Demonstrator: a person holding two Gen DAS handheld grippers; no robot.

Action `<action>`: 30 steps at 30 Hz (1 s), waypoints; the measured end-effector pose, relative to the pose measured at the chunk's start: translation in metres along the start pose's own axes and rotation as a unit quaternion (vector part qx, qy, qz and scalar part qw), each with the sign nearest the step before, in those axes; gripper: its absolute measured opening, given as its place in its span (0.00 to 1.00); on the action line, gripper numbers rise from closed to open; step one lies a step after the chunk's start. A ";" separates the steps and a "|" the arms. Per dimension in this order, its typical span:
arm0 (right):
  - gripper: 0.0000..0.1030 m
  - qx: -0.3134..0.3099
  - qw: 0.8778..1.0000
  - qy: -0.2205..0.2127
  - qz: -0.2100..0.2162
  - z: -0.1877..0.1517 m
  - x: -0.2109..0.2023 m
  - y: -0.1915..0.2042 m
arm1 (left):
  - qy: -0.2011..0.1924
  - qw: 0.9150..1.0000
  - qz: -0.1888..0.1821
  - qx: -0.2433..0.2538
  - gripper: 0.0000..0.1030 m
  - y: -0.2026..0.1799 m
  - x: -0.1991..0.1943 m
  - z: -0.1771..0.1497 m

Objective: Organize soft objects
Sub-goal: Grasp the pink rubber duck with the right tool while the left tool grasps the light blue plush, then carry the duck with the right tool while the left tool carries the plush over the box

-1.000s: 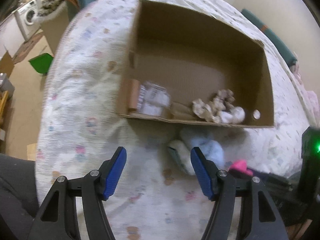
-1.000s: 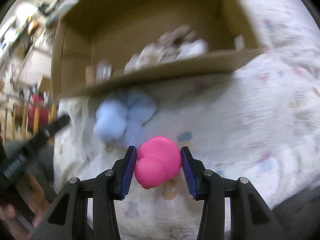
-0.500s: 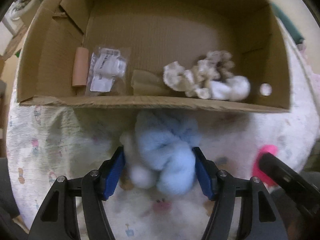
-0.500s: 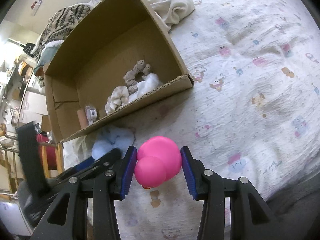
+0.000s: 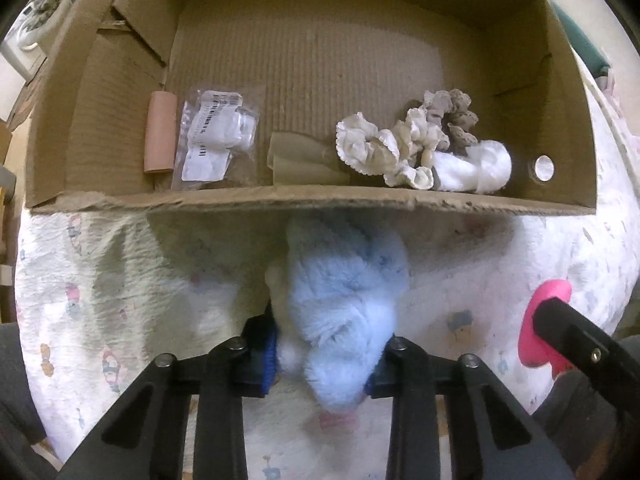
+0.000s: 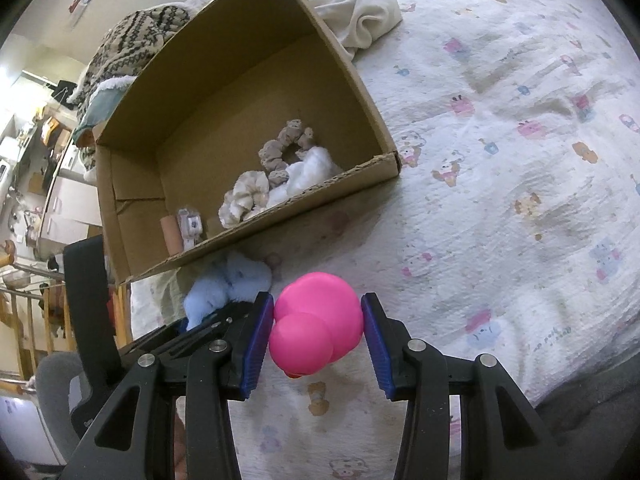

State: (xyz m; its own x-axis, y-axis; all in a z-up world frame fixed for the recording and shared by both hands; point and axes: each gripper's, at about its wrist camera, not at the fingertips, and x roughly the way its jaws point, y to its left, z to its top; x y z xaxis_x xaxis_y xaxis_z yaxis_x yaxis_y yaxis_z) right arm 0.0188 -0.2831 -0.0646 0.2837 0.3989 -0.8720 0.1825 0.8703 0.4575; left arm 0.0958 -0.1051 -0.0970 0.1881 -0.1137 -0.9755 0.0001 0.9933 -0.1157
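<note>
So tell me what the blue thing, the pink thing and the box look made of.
Blue toy: plush fabric, fuzzy matte pile.
Pink toy: probably rubber or soft plastic, smooth with a faint sheen.
Box: corrugated cardboard, brown and matte, fluting lines showing, front edge torn.

Dim, warm indoor light; soft shadow under cardboard box (image 5: 304,196) near edge. Strong fisheye bending, dark corners. Near fluffy toy (image 5: 344,304) slightly blurred.
</note>
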 end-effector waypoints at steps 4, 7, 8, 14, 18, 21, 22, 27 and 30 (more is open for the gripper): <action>0.46 -0.004 1.000 -0.001 0.000 -0.001 0.000 0.002 | -0.002 1.000 0.003 -0.007 0.26 0.014 -0.007 -0.009; 0.46 -0.007 1.000 0.000 0.000 -0.002 0.000 0.004 | -0.006 1.000 0.015 -0.006 0.26 0.021 -0.012 -0.013; 0.46 -0.010 1.000 0.000 0.000 -0.002 0.000 0.005 | -0.008 1.000 0.018 -0.009 0.26 0.025 -0.014 -0.015; 0.46 -0.021 1.000 -0.002 -0.004 -0.004 -0.001 0.011 | -0.014 0.999 0.034 -0.023 0.26 0.047 -0.028 -0.028; 0.46 -0.027 1.000 -0.006 -0.005 -0.004 -0.004 0.016 | -0.023 0.998 0.040 -0.030 0.26 0.060 -0.038 -0.034; 0.46 -0.031 0.999 -0.009 -0.005 -0.004 -0.006 0.020 | -0.032 0.998 0.045 -0.033 0.26 0.072 -0.049 -0.040; 0.46 -0.033 0.999 -0.010 -0.005 -0.005 -0.007 0.021 | -0.035 0.998 0.045 -0.033 0.26 0.076 -0.055 -0.043; 0.46 -0.044 0.999 -0.016 -0.004 -0.007 -0.011 0.029 | -0.052 0.997 0.044 -0.041 0.26 0.087 -0.076 -0.049; 0.46 -0.050 0.998 -0.023 -0.002 -0.007 -0.015 0.033 | -0.066 0.996 0.044 -0.040 0.26 0.089 -0.088 -0.048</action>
State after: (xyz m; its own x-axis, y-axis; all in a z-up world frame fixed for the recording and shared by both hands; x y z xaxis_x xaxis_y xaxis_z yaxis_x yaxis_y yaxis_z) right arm 0.0137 -0.2585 -0.0378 0.3268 0.3830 -0.8640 0.0903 0.8974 0.4320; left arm 0.0319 -0.0073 -0.0304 0.3120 -0.0162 -0.9499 -0.1005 0.9937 -0.0500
